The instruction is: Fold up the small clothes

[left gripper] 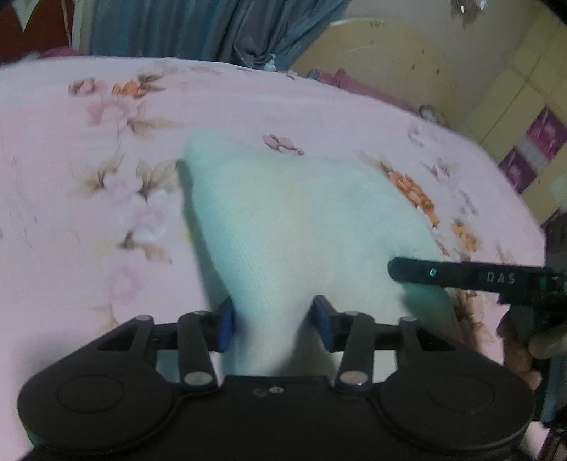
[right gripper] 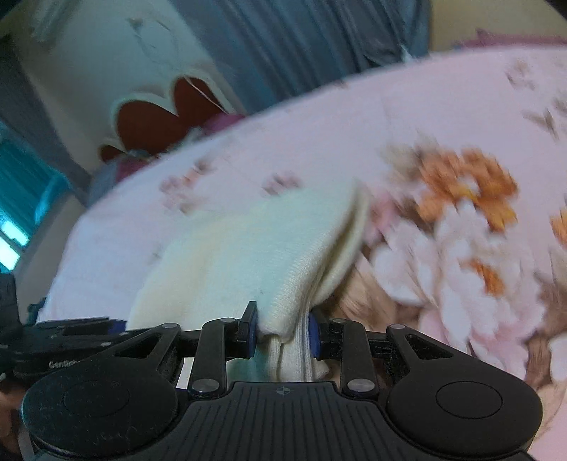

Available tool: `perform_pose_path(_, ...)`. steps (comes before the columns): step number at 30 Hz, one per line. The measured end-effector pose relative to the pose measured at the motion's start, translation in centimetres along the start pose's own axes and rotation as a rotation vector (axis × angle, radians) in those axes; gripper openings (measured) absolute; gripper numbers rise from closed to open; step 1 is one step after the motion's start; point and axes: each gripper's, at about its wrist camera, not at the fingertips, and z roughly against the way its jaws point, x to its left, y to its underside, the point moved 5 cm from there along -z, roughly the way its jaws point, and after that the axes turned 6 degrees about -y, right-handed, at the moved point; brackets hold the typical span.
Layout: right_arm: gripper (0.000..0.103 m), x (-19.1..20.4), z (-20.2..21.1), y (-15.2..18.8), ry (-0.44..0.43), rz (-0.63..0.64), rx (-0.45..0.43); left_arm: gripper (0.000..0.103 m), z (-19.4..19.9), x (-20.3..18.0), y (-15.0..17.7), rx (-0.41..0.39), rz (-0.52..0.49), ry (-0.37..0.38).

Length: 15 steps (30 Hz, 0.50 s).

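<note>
A small cream-white knitted garment (left gripper: 301, 220) lies on the pink floral bedspread (left gripper: 88, 248). In the left wrist view its near end runs between the blue pads of my left gripper (left gripper: 274, 326), which stand apart, with a gap showing beside the right pad. In the right wrist view my right gripper (right gripper: 283, 333) is shut on a bunched, doubled-over edge of the garment (right gripper: 248, 255), and the cloth rises off the bed from there. One black finger of the right gripper (left gripper: 425, 273) reaches in from the right over the garment's near right corner.
The bedspread (right gripper: 354, 124) covers the whole bed. A grey-blue curtain (left gripper: 212, 28) hangs behind the far edge, and yellow cabinets (left gripper: 514, 106) stand to the right. A red and cream headboard (right gripper: 159, 117) shows beyond the bed. A hand (left gripper: 521, 351) holds the right gripper.
</note>
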Motion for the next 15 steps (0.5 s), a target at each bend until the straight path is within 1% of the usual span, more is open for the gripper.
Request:
perform_pose_path(1,0.027,-0.2,0.1,0.2,-0.004,-0.011,-0.007,0.048,0.0,0.3,0.2,-0.007,0.016,0.014)
perform_pose_path(3,0.027,-0.5,0.4,0.4,-0.001,-0.016,-0.012,0.051,0.2,0.6,0.2,-0.006,0.012,0.024)
perform_pose_path(4,0.027,-0.5,0.6,0.4,0.003,-0.011,-0.009,0.054,0.4,0.7,0.1,-0.003,0.004,0.019)
perform_pose_path(5,0.027,-0.5,0.8,0.3,0.000,-0.010,-0.003,0.062,0.8,0.9,0.0,-0.006,-0.002,0.002)
perform_pose_path(6,0.028,-0.4,1.4,0.1,-0.002,-0.009,-0.007,0.064,1.4,1.2,-0.3,-0.022,-0.009,-0.026)
perform_pose_path(7,0.028,-0.2,2.1,-0.2,0.006,0.000,-0.023,0.062,2.3,1.5,-0.7,-0.051,-0.018,-0.046)
perform_pose_path(8,0.028,0.1,3.0,-0.7,0.024,0.024,-0.052,0.058,3.1,1.7,-1.1,-0.081,-0.023,-0.052)
perform_pose_path(9,0.028,0.6,3.8,-1.3,0.048,0.062,-0.087,0.049,3.8,1.8,-1.6,-0.110,-0.024,-0.051)
perform_pose_path(10,0.028,1.1,4.2,-1.9,0.061,0.098,-0.107,0.044,4.1,1.8,-2.3,-0.132,-0.027,-0.037)
perform_pose_path(11,0.028,1.7,4.3,-2.5,0.061,0.133,-0.117,0.037,4.1,1.5,-2.8,-0.143,-0.039,-0.025)
perform_pose_path(12,0.028,2.2,3.9,-3.1,0.061,0.166,-0.120,0.034,3.8,1.1,-3.4,-0.148,-0.062,-0.024)
perform_pose_path(14,0.027,3.0,2.5,-3.8,0.066,0.223,-0.097,0.030,2.5,-0.1,-4.2,-0.131,-0.129,-0.037)
perform_pose_path(15,0.027,3.3,1.6,-4.0,0.080,0.259,-0.081,0.032,1.5,-0.7,-4.2,-0.109,-0.160,-0.048)
